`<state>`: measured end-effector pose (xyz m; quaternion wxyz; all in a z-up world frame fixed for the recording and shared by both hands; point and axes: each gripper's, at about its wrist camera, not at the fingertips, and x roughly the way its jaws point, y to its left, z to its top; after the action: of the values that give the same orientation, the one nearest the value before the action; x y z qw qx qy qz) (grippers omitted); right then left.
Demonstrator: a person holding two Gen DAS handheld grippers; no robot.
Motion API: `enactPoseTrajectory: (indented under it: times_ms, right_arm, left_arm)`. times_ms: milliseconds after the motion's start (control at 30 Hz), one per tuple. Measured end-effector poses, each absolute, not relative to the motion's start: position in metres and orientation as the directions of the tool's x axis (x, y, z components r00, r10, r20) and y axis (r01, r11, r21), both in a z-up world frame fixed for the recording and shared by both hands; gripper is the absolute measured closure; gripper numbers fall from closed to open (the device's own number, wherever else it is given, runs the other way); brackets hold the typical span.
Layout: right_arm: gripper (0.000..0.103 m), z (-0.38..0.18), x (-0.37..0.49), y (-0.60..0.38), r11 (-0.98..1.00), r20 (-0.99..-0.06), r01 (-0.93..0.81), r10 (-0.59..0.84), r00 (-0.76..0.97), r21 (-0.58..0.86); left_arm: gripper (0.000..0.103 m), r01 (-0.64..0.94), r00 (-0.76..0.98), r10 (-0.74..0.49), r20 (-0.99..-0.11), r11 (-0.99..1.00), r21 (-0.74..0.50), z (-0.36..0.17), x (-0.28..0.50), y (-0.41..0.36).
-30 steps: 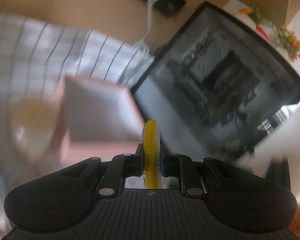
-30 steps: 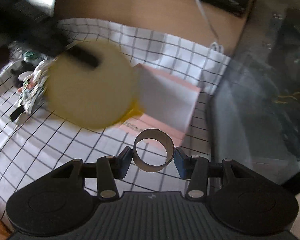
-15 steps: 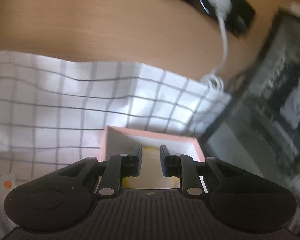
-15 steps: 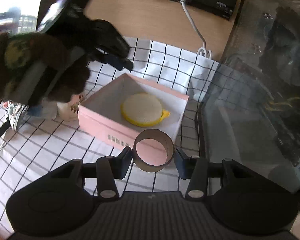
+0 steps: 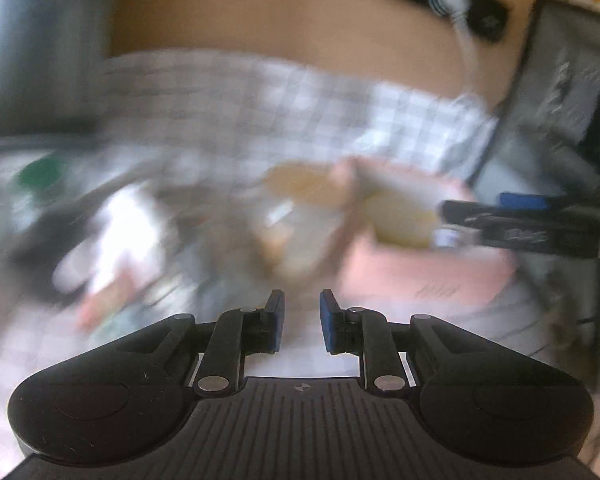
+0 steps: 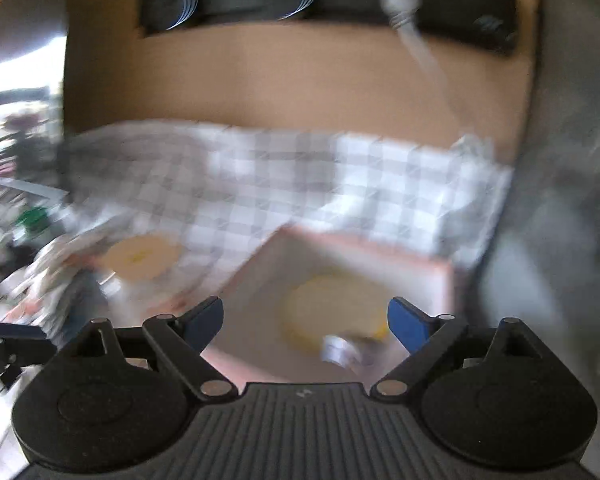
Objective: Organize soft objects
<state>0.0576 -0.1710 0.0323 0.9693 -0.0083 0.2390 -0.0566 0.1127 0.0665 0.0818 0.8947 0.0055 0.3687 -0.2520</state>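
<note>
One round yellow pad [image 6: 332, 304] flat inside pink box [image 6: 444, 276], right gripper [image 6: 306, 318] spread wide, left gripper [image 5: 302, 320] narrowly parted, both empty

Yellow round pad [image 6: 332, 304] flat inside pink box [image 6: 364, 248].

- The left hand-held gripper [image 5: 301, 320] has its two blue-padded fingers parted by a narrow gap, with nothing between them. It sits to the left of the pink box [image 5: 420, 276] and is tilted down toward the counter.
- The right hand-held gripper [image 6: 305, 322] has its fingers spread wide apart and empty. It hangs directly above the pink box [image 6: 256, 300], pointing down into it.
- Both views are motion-blurred.
</note>
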Motion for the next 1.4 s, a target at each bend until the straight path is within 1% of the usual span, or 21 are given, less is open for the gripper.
enactPoseTrajectory:
  times_ms: [100,167,300,400,467,533,600,633,700,800,900,1167,1300,1400]
  right_arm:
    - [0.013,0.011,0.045,-0.137,0.996,-0.49,0.037,-0.075,0.868,-0.086]
    - [0.013,0.002,0.038,-0.116,0.995,-0.512,-0.016,-0.038,0.858,-0.102]
    - [0.013,-0.006,0.029,-0.086,0.988,-0.536,-0.078,-0.007,0.844,-0.137]
    - [0.013,-0.008,0.028,-0.073,0.983,-0.554,-0.097,-0.007,0.832,-0.158]
    - [0.013,-0.009,0.024,-0.069,0.981,-0.559,-0.103,-0.007,0.829,-0.166]
    - [0.013,-0.01,0.02,-0.067,0.979,-0.564,-0.105,-0.012,0.826,-0.175]
    - [0.013,-0.011,0.017,-0.067,0.978,-0.571,-0.102,-0.02,0.821,-0.182]
    - [0.013,-0.012,0.015,-0.067,0.978,-0.575,-0.099,-0.025,0.818,-0.184]
    - [0.013,-0.013,0.014,-0.067,0.978,-0.579,-0.096,-0.03,0.815,-0.186]
    - [0.013,-0.015,0.009,-0.066,0.977,-0.583,-0.092,-0.04,0.812,-0.194]
    - [0.013,-0.017,0.005,-0.067,0.976,-0.591,-0.085,-0.052,0.805,-0.202]
    - [0.013,-0.02,-0.003,-0.077,0.977,-0.6,-0.049,-0.089,0.795,-0.209]
    - [0.013,-0.02,0.0,-0.078,0.977,-0.602,-0.053,-0.083,0.794,-0.205]
    - [0.013,-0.019,0.002,-0.072,0.975,-0.598,-0.078,-0.065,0.799,-0.209]
  left_arm:
    - [0.082,0.351,0.604,-0.359,-0.711,0.921,-0.168,0.064,0.105,0.103]
    - [0.082,0.275,0.614,-0.309,-0.727,0.946,-0.171,0.06,0.104,0.129]
    - [0.082,0.079,0.693,-0.187,-0.696,0.98,-0.183,0.065,0.11,0.184]
    - [0.082,0.017,0.687,-0.166,-0.707,0.977,-0.213,0.063,0.123,0.201]
    - [0.082,0.044,0.678,-0.204,-0.706,0.97,-0.238,0.062,0.128,0.201]
    - [0.082,0.106,0.663,-0.263,-0.7,0.96,-0.261,0.061,0.131,0.19]
    - [0.081,0.188,0.657,-0.308,-0.688,0.951,-0.247,0.059,0.135,0.171]
    - [0.079,0.219,0.663,-0.309,-0.682,0.951,-0.218,0.059,0.135,0.161]
    - [0.079,0.225,0.686,-0.283,-0.67,0.959,-0.174,0.06,0.139,0.15]
    - [0.079,0.218,0.688,-0.276,-0.671,0.961,-0.172,0.057,0.154,0.144]
    - [0.079,0.228,0.68,-0.253,-0.688,0.965,-0.13,0.047,0.168,0.137]
    - [0.079,0.231,0.683,-0.28,-0.674,0.959,-0.164,0.031,0.165,0.142]
    - [0.079,0.244,0.663,-0.288,-0.691,0.956,-0.163,0.028,0.164,0.145]
    - [0.081,0.258,0.64,-0.285,-0.714,0.954,-0.15,0.028,0.163,0.148]
